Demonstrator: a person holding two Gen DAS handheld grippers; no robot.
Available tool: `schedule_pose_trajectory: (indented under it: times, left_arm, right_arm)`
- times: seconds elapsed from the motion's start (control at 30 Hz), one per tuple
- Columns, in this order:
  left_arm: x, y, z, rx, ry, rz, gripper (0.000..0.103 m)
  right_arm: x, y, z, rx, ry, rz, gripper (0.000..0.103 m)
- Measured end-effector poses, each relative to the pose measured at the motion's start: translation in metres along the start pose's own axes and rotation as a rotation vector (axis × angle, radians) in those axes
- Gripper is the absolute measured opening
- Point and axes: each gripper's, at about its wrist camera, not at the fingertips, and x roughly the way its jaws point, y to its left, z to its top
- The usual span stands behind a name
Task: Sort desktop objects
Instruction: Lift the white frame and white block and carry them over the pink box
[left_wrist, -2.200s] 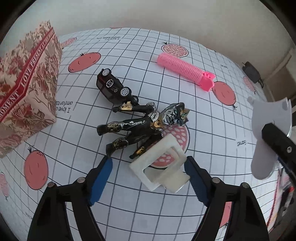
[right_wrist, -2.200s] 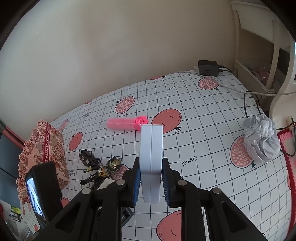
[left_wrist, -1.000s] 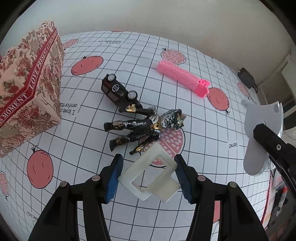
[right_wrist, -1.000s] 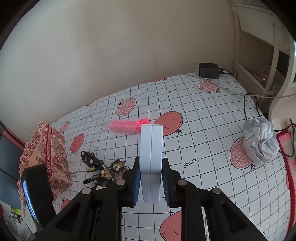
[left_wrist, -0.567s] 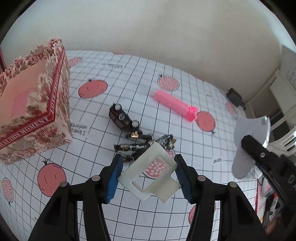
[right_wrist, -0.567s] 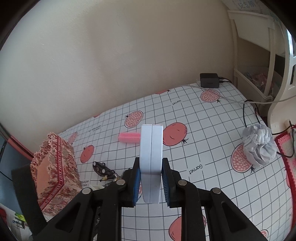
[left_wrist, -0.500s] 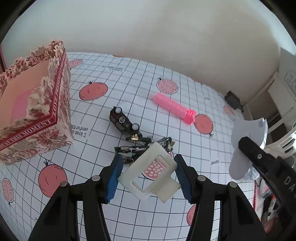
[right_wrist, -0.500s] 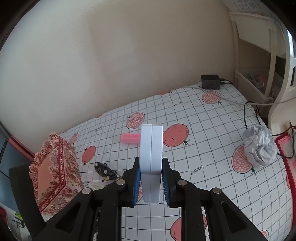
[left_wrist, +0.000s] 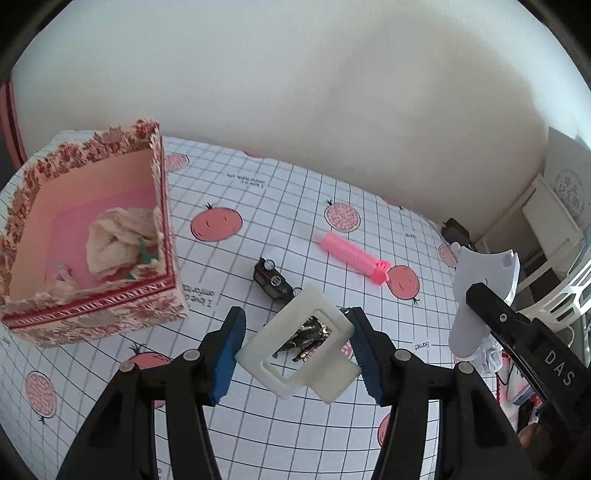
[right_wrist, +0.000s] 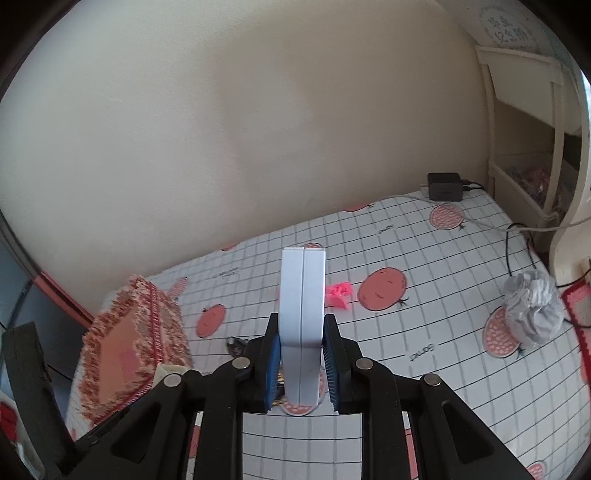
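Desktop clutter is mid-sort: my left tool (left_wrist: 295, 347) clamps a cream square frame (left_wrist: 299, 350) above the worktop (left_wrist: 258, 206), with the open patterned box (left_wrist: 88, 236) off to its left. My right tool (right_wrist: 301, 363) clamps a pale flat case (right_wrist: 303, 314) upright, farther from that box.

Left gripper (left_wrist: 295, 347), right gripper (right_wrist: 301, 363) alike — black arms, blue ribbed fingers (left_wrist: 227, 354), silver screws — white "DAS" lettering.

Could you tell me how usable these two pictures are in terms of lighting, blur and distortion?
Left wrist view: soft even daylight, sharp, strong fisheye bending the tablecloth grid, dark corners. Right wrist view: equally sharp, brighter wall, the held white case blocks the centre.
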Motion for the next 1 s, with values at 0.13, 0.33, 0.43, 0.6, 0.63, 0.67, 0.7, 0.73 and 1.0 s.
schedule_pose_trajectory:
  times: [0.13, 0.33, 0.43, 0.6, 0.63, 0.67, 0.7, 0.73, 1.0]
  left_arm:
    - [-0.009, 0.003, 0.001, 0.001, -0.013, -0.015, 0.059]
    - [-0.018, 0.016, 0.006, -0.044, -0.04, -0.027, 0.059]
    - [-0.02, 0.026, 0.006, -0.093, -0.041, -0.044, 0.059]
    - [-0.026, 0.04, 0.009, -0.14, -0.059, -0.059, 0.059]
    - [-0.027, 0.041, 0.009, -0.143, -0.061, -0.062, 0.059]
    - [-0.028, 0.043, 0.009, -0.149, -0.066, -0.068, 0.059]
    - [-0.029, 0.045, 0.01, -0.151, -0.068, -0.071, 0.059]
    - [-0.031, 0.047, 0.01, -0.157, -0.072, -0.075, 0.059]
    - [-0.042, 0.067, 0.014, -0.188, -0.102, -0.071, 0.059]
  right_arm:
    - [0.003, 0.006, -0.001, 0.064, -0.037, -0.087, 0.023]
    - [0.002, 0.013, 0.0, 0.055, -0.05, -0.086, 0.023]
    - [0.004, 0.019, 0.0, 0.042, -0.054, -0.093, 0.023]
    - [0.004, 0.031, -0.001, 0.01, -0.07, -0.088, 0.023]
    - [0.005, 0.033, -0.001, 0.006, -0.07, -0.085, 0.023]
    - [0.005, 0.036, -0.002, 0.0, -0.069, -0.08, 0.023]
    - [0.007, 0.04, -0.002, -0.006, -0.068, -0.074, 0.023]
    - [0.008, 0.041, -0.002, -0.006, -0.066, -0.067, 0.023]
    - [0.011, 0.066, -0.007, -0.028, -0.071, -0.028, 0.023]
